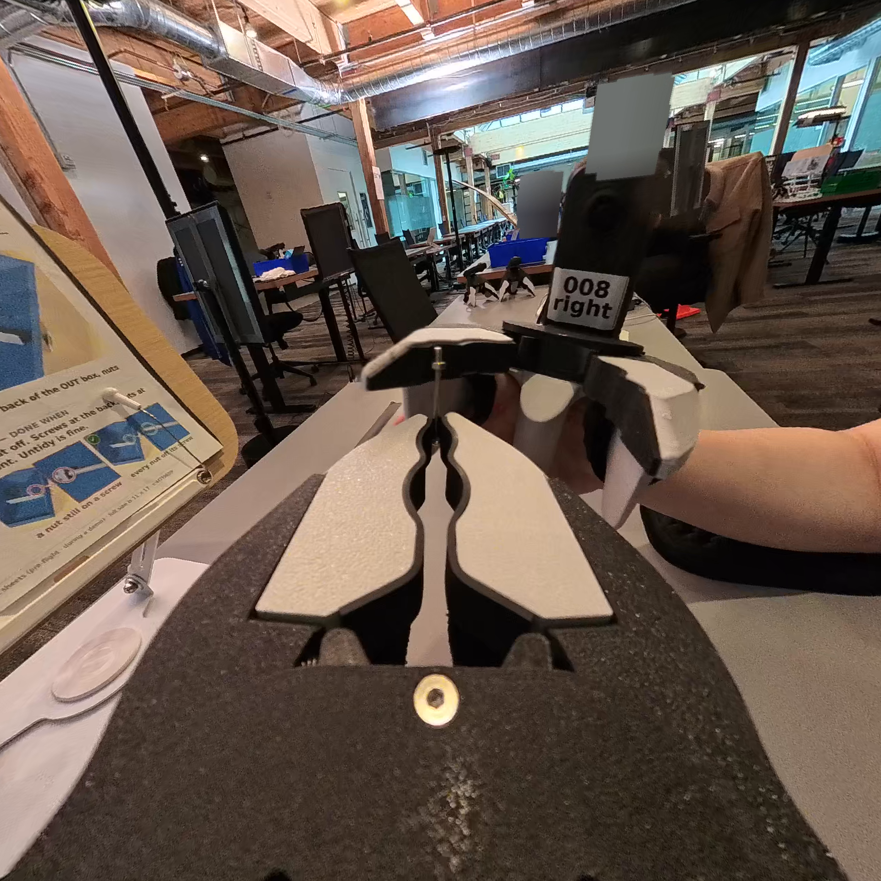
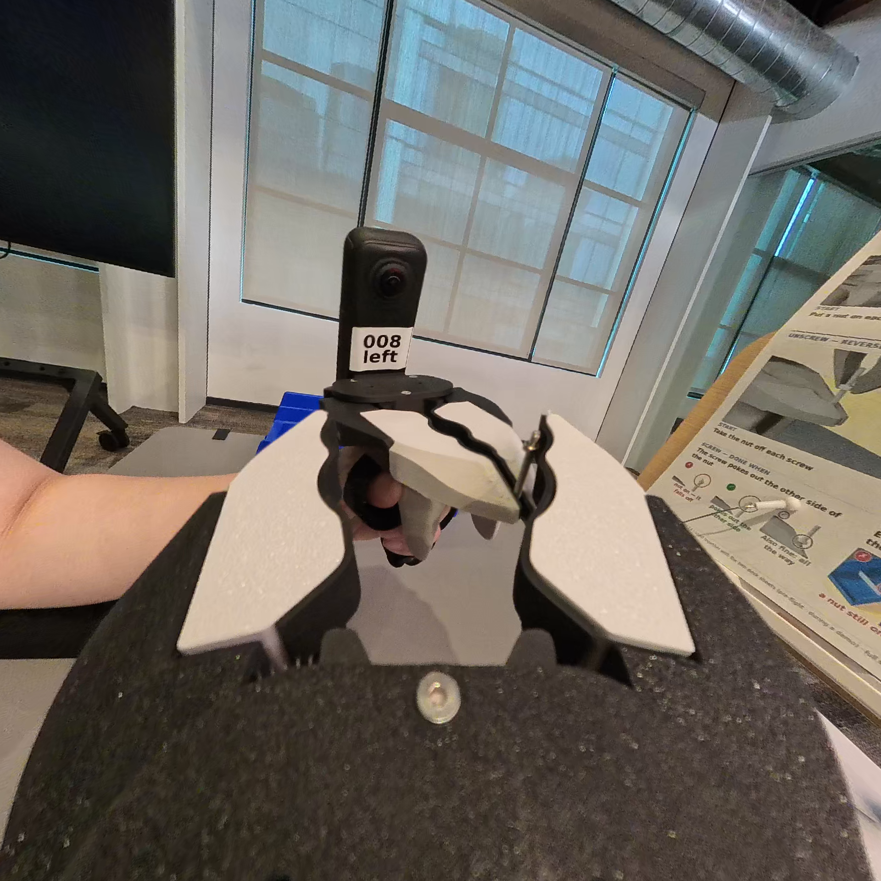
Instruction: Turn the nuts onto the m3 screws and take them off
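My left gripper (image 1: 436, 423) is shut on the lower end of a thin metal screw (image 1: 435, 395), which stands upright out of its fingertips. A small nut (image 1: 437, 366) sits near the screw's top. My right gripper (image 2: 434, 429) is open and wide, facing the left one, which reaches in between its fingers. In the right wrist view the screw (image 2: 526, 469) and its nut (image 2: 533, 441) lie right beside the inner face of my right-hand finger (image 2: 596, 500); I cannot tell if they touch. The right gripper also shows in the left wrist view (image 1: 491, 448), open.
A grey table (image 1: 286, 457) lies below both grippers. An instruction board on a wooden stand (image 1: 95, 453) rises at one side, also in the right wrist view (image 2: 786, 476). A blue bin (image 2: 286, 410) sits behind the left gripper. A person's forearm (image 1: 763, 486) holds the right gripper. Spacing between my two grippers at the tips: around 4 centimeters.
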Demonstrator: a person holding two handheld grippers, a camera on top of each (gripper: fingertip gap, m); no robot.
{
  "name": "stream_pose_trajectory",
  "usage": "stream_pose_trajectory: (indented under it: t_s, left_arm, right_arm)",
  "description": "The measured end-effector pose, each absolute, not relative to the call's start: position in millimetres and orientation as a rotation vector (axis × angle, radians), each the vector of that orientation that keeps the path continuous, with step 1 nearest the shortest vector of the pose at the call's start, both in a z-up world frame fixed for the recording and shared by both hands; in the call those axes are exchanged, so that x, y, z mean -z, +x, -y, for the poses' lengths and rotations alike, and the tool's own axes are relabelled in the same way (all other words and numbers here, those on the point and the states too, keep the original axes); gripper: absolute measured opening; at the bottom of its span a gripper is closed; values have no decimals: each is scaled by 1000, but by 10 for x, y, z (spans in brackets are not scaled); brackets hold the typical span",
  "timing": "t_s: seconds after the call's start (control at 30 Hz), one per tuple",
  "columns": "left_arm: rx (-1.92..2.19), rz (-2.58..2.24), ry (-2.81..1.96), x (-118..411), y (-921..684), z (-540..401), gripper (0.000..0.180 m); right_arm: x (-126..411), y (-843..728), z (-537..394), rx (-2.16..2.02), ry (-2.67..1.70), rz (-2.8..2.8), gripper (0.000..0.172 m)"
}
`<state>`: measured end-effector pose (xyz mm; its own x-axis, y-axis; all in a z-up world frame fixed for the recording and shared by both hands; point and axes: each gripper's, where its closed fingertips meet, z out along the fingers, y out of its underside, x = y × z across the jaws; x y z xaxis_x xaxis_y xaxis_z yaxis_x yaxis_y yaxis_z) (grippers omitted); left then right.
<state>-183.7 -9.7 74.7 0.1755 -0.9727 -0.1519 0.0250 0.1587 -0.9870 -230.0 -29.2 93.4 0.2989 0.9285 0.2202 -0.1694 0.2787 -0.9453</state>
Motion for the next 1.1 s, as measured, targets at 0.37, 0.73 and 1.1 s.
stream_pose_trajectory:
  t_s: [0.37,0.73,1.1]
  left_arm:
    - [1000,-1071,-1139,-817,-1960,31,2]
    - [1134,-920,-1132,-942,-2203,-108,2]
    - [837,-978,-1237,-746,-2148,-271,2]
  right_arm:
    - [-934,-2219,230,-914,-1001,939,77]
    - [-1286,-1347,-95,-1227,-940,503,70]
    - [-1246,-888,-350,-353,-1012,544,84]
